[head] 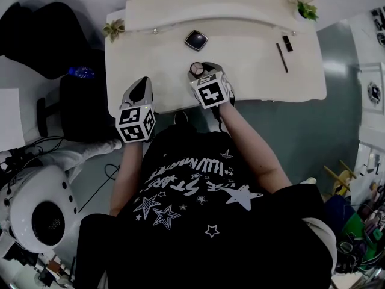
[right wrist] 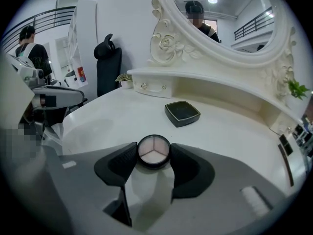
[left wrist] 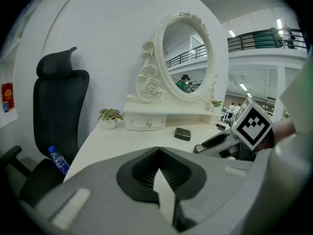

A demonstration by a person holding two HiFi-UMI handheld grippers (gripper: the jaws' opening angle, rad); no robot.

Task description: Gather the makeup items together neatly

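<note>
Makeup items lie scattered: our right tongs (right wrist: 153, 153) clasp the round compact (right wrist: 153, 151) near the front edge of the surface (head: 252, 71), while our left tongs (left wrist: 157, 150) are closed on nothing. Behind it the square compact (head: 196, 40), and far right the lipstick (head: 287, 43) and pencil (head: 281, 58), sit well apart, so we judge the gathering barely begun.

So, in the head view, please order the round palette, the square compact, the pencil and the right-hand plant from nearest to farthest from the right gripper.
From the right gripper:
1. round palette, held between its jaws.
2. square compact, straight ahead, mid-table.
3. pencil, well off to the right.
4. plant, back right corner.
</note>
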